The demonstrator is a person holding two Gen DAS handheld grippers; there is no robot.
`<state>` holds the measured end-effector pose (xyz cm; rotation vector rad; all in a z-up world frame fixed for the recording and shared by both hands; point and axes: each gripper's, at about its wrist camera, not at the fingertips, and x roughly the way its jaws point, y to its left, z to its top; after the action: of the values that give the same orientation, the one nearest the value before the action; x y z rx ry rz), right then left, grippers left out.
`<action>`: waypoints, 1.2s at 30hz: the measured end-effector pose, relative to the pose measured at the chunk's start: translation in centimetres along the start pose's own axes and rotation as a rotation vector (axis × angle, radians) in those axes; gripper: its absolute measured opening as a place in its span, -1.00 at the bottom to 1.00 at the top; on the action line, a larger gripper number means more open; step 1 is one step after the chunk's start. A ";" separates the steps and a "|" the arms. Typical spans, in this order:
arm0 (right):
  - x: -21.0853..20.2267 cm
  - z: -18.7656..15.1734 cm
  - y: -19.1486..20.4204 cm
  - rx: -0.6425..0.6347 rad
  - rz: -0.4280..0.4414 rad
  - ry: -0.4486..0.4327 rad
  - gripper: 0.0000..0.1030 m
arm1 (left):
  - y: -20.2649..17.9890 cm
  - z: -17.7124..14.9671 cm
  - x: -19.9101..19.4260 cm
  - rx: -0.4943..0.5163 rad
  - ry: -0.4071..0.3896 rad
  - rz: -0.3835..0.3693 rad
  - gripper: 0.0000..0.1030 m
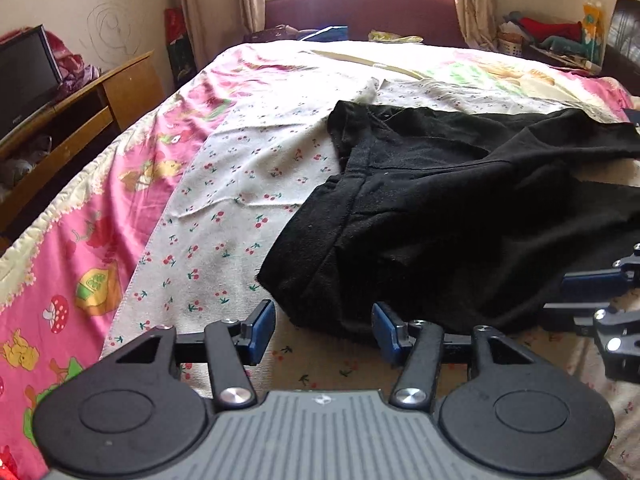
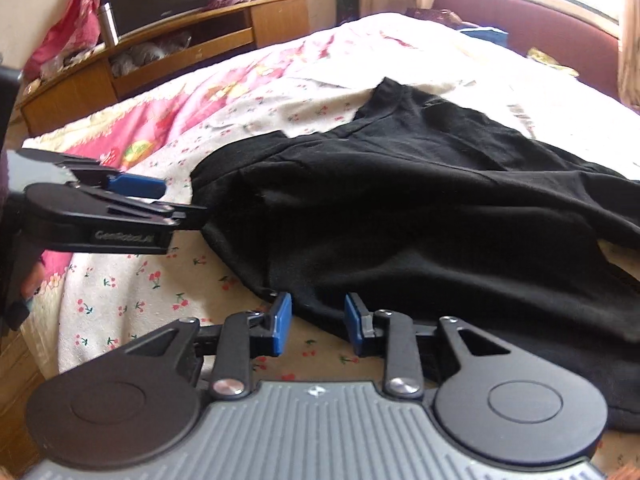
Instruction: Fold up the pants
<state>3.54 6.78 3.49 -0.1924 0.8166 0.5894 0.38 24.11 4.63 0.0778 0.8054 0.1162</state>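
Observation:
Black pants lie crumpled on a white cherry-print sheet on the bed. In the left wrist view my left gripper stands open at the pants' near edge; a fold of black cloth reaches between its blue pads, which do not press on it. My right gripper is open too, narrower, with the hem of the pants lying between its tips. The left gripper shows at the left of the right wrist view, and the right gripper at the right edge of the left one.
A pink cartoon-print quilt covers the bed's left side. A wooden cabinet with a dark screen stands left of the bed. A maroon headboard and a window are at the far end, clutter at the far right.

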 end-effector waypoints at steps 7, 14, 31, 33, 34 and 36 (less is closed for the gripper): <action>-8.4 -6.2 -12.5 0.335 -0.244 -0.119 -0.17 | -10.0 1.3 -2.8 0.156 -0.050 -0.079 0.30; -17.3 -13.7 -25.5 0.671 -0.457 -0.306 0.18 | -21.6 5.3 -3.4 0.198 -0.016 -0.214 0.31; -18.1 -14.2 -37.9 0.792 -0.840 -0.331 -0.46 | -34.4 6.7 3.6 0.349 -0.007 -0.540 0.48; -19.1 -14.7 -38.4 0.851 -0.822 -0.361 -0.56 | -34.0 6.9 4.1 0.347 -0.019 -0.549 0.48; -19.8 -15.1 -38.4 0.885 -0.807 -0.380 -0.61 | -33.4 7.0 4.2 0.334 -0.026 -0.551 0.48; -21.2 -15.9 -38.3 0.938 -0.797 -0.399 -0.61 | -32.2 7.3 4.4 0.304 -0.038 -0.558 0.49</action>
<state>3.76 -39.78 5.90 0.4423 0.4917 -0.5195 11.07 -7.40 2.86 0.1390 0.7764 -0.5344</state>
